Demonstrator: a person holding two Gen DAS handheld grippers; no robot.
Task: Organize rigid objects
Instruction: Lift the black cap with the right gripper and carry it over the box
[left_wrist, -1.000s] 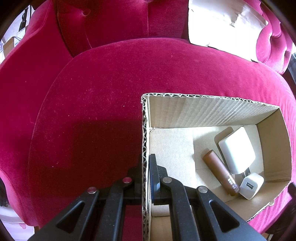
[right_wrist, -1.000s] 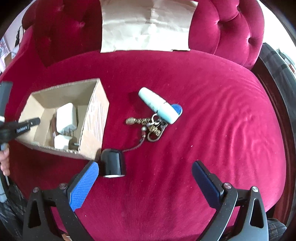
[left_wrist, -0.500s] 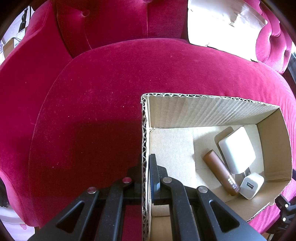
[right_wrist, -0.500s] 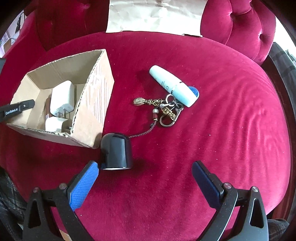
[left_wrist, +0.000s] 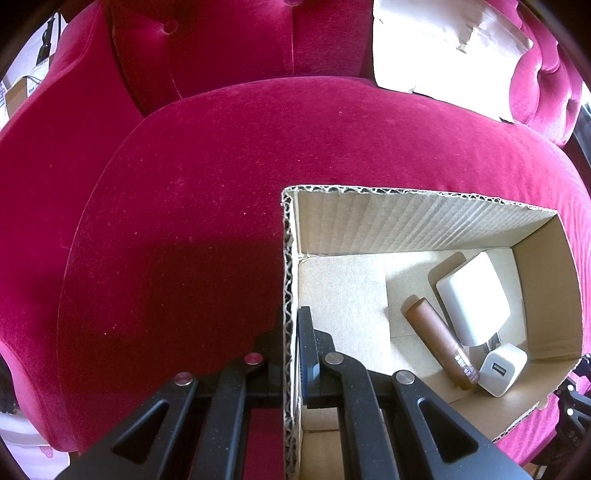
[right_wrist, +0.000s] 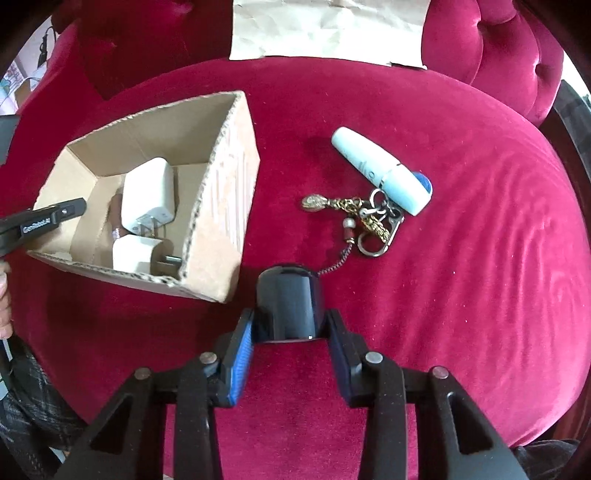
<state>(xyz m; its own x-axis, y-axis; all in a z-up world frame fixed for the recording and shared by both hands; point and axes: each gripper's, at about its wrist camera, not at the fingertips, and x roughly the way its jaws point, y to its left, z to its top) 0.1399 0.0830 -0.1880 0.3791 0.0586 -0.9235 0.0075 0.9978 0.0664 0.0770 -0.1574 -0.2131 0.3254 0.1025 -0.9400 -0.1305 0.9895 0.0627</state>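
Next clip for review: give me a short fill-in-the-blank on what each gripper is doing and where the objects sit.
1. The right gripper is shut on the ____ cup.
2. The left gripper is clamped on the wall of the ____.
3. The brown tube lies ____ the box, beside two white chargers.
4. The keychain rests on the red ____.

Missing words: black; cardboard box; inside; cushion

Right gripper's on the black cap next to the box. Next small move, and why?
Probably lift the black cap and carry it left over the cardboard box. The right gripper has both pads against the cap's sides, the left gripper is clamped on the box wall to steady it, and the box already holds two white chargers and a brown tube.
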